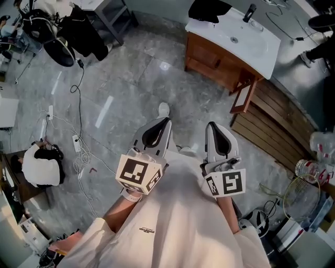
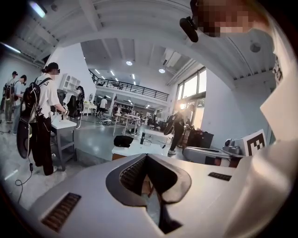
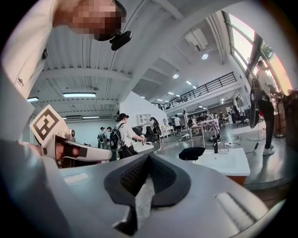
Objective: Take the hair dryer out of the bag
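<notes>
both grippers are held close in front of the person's white shirt [image 1: 172, 220], side by side and apart, pointing towards a white-topped wooden table [image 1: 254, 49] well ahead on the grey stone floor [image 1: 131, 78].

left gripper [image 1: 165, 120] – jaws fully clenched, pads together, nothing between them. its marker cube [image 1: 138, 174] sits just above the wrist.

right gripper [image 1: 212, 125] – jaws likewise clenched and empty, which the right gripper view confirms.

the black bag [image 1: 209, 9] lies on the far-left end of the table top, well apart from both grippers. a slim dark object [image 1: 249, 12] stands on the same top, near the bag but clear of it. the hair dryer itself cannot be made out in any view.

to the right of the table a slatted wooden panel [image 1: 277, 131] lies on the floor. loose white cables [image 1: 78, 149] trail across the floor at left. in the left gripper view, a person with a backpack [image 2: 43, 116] stands at a separate white table [image 2: 63, 124].
</notes>
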Action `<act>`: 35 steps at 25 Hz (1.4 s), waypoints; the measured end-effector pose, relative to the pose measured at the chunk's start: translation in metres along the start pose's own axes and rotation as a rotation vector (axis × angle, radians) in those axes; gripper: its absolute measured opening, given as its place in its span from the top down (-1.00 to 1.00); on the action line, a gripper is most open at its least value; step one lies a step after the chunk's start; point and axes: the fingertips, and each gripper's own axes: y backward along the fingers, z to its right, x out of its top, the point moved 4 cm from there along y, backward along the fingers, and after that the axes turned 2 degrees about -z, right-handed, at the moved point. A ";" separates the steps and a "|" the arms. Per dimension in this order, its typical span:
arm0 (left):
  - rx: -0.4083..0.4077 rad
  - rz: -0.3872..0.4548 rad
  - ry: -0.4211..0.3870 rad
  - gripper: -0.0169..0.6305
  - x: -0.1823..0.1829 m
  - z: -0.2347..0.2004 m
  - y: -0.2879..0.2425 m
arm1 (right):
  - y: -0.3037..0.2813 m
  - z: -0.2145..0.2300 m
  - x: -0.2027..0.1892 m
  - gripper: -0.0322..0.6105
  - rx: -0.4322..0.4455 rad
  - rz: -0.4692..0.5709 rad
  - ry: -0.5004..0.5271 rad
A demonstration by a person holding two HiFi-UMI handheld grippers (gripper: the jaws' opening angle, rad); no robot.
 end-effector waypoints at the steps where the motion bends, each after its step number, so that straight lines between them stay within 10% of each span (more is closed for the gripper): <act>1: -0.006 -0.002 0.001 0.93 0.004 -0.006 -0.009 | -0.012 0.004 -0.002 0.88 -0.003 -0.013 0.001; 21: -0.164 -0.026 -0.045 0.93 0.133 -0.226 -0.180 | -0.293 0.041 0.036 0.88 -0.150 -0.062 -0.026; 35: -0.201 -0.086 -0.092 0.93 0.154 -0.258 -0.275 | -0.367 0.110 0.033 0.88 -0.226 -0.084 -0.083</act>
